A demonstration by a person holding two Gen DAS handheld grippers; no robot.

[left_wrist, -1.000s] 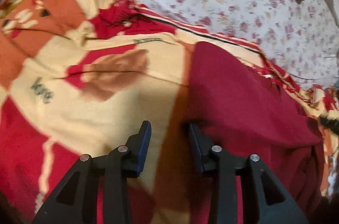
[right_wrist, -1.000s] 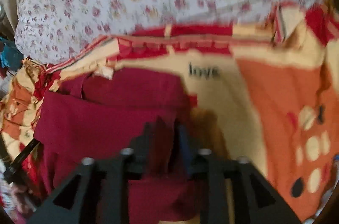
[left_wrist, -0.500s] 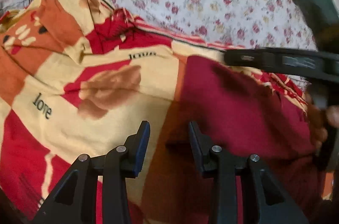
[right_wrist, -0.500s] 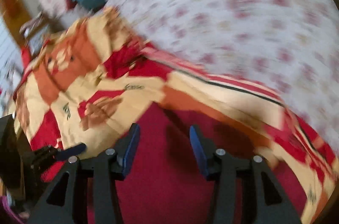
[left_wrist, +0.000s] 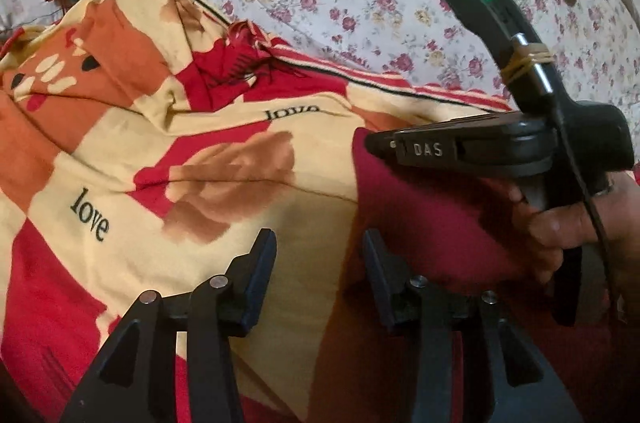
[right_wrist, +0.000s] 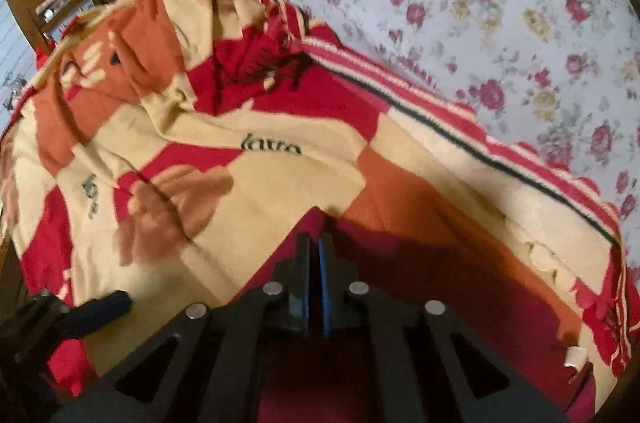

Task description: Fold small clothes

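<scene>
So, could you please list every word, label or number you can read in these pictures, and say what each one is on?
"love": black letters on a cream patch of the patterned blanket, at.
"love": a second print farther up the blanket, its lower half cut off by a fold.
"DAS": raised letters on the side of the right claw.
In the right wrist view, the blanket's prints are too blurred to read reliably.
No numbers show.

The word "love" sits in dark letters on the patterned blanket (left_wrist: 120, 151), near left on a cream patch, and shows again farther off toward the middle, half folded under. White letters "DAS" stand on the right gripper (left_wrist: 428, 149) at the right. From the right wrist view, the blanket's "love" reads blurred, mid-left.
</scene>
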